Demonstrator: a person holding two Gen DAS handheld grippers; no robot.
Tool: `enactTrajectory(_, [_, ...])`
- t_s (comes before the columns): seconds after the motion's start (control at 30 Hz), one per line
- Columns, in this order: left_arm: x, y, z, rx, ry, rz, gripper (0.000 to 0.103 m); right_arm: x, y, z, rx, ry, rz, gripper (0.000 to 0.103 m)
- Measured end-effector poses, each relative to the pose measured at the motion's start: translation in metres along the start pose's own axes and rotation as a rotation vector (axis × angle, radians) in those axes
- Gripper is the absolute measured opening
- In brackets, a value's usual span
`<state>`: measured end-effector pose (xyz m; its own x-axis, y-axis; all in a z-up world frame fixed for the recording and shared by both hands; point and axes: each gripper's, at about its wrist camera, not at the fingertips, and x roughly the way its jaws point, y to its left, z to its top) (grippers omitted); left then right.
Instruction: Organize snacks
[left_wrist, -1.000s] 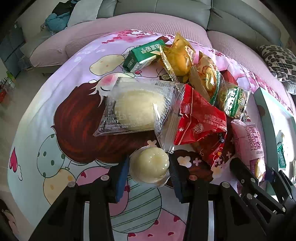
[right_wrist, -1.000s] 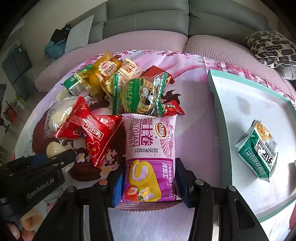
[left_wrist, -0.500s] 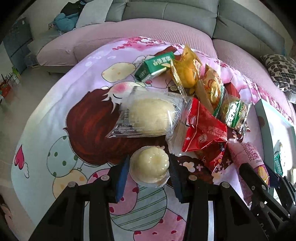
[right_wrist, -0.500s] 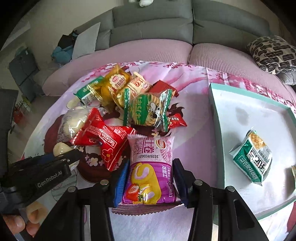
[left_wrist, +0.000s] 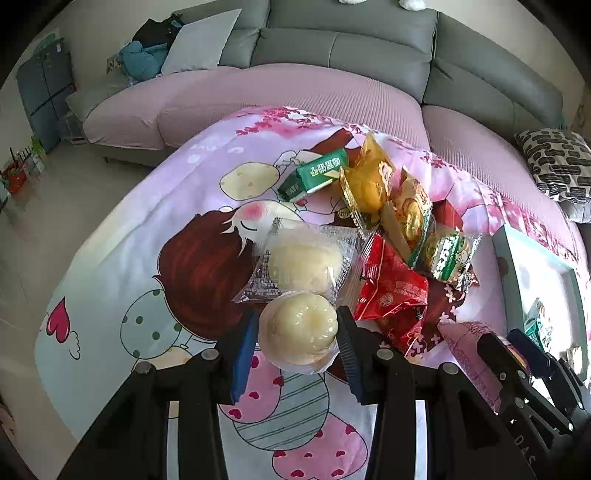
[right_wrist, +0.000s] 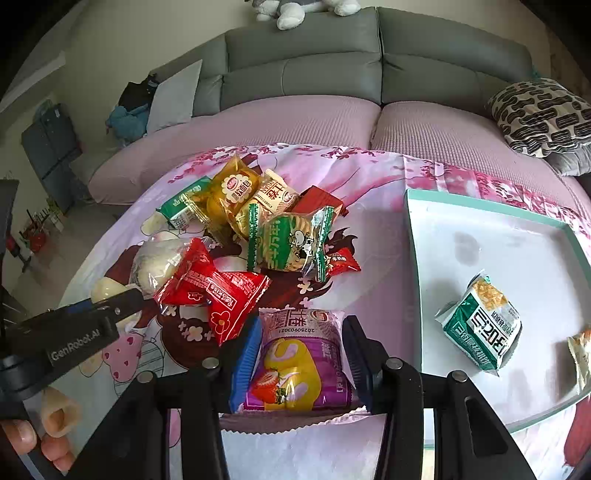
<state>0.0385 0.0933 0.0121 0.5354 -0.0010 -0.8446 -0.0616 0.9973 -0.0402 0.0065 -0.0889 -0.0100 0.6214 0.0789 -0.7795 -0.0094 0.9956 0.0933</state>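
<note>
My left tongs (left_wrist: 297, 334) are clamped on a pale jelly cup (left_wrist: 298, 328), and my right tongs (right_wrist: 301, 354) are clamped on a purple cake pack (right_wrist: 301, 360); both snacks sit between the blue pads above the cartoon-print cloth (left_wrist: 147, 258) on the tabletop. Just beyond the jelly lies a clear-wrapped bun (left_wrist: 301, 264), overlapped at its right by a red pack (left_wrist: 391, 291). Behind them the heap holds a green-striped biscuit pack (right_wrist: 288, 242), a yellow cake pack (right_wrist: 232, 192) and a green box (left_wrist: 316, 173), all touching or overlapping. From the right view two red packs (right_wrist: 218, 295) lie just left of the purple one, close to the left tongs' arm. The teal-rimmed tray (right_wrist: 480, 210) stands to the right, apart from the heap, with a green-and-white pack (right_wrist: 480, 325) lying in it. A grey sofa (right_wrist: 332, 74) curves behind. Compared with a second ago, both snacks have come up off the cloth, the heap looks farther below, and more of the sofa shows; both grips are unchanged.
</note>
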Motion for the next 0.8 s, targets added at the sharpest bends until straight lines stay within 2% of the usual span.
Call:
enactTrajectory(0.33, [0.002,-0.003,0.000,0.009,0.009,0.001,0.044,0.021,0.006,-0.011,-0.067,0.119,-0.028,0.045])
enactTrajectory(0.8, [0.008,-0.006,-0.002,0.020,0.027,0.001,0.044,0.034,0.011,-0.016,-0.109,0.149,-0.059,0.050])
